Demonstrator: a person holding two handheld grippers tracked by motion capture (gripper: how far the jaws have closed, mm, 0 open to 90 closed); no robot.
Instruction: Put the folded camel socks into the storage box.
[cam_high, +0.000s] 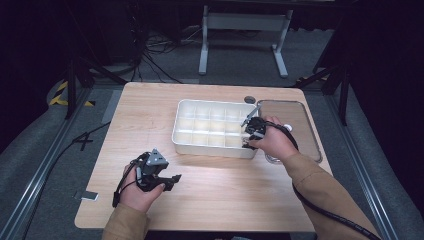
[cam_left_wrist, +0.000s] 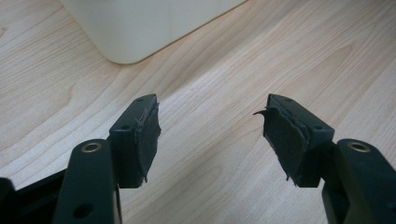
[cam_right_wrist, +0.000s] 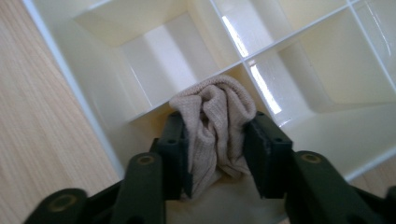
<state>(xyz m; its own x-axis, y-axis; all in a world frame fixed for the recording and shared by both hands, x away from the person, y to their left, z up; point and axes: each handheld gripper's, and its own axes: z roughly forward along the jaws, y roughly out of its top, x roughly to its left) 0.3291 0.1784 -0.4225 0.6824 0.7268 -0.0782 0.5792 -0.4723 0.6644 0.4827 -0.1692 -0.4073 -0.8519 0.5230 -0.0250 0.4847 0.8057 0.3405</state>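
A white divided organiser box (cam_high: 212, 127) sits on the wooden table, past its middle. My right gripper (cam_high: 248, 141) is at the box's near right corner, shut on a bunched beige knitted sock (cam_right_wrist: 215, 126) held over a corner compartment of the organiser box (cam_right_wrist: 154, 56). My left gripper (cam_high: 170, 182) rests low over bare wood near the front left, jaws pointing right, open with nothing between them. In the left gripper view the left gripper (cam_left_wrist: 210, 135) has its worn pads wide apart, and a rounded corner of the box (cam_left_wrist: 140, 28) lies ahead.
A shallow metal tray (cam_high: 292, 127) lies right of the box, partly under the right hand. A small round dark disc (cam_high: 249, 99) sits behind the box. A table leg frame and cables stand on the floor beyond the far edge.
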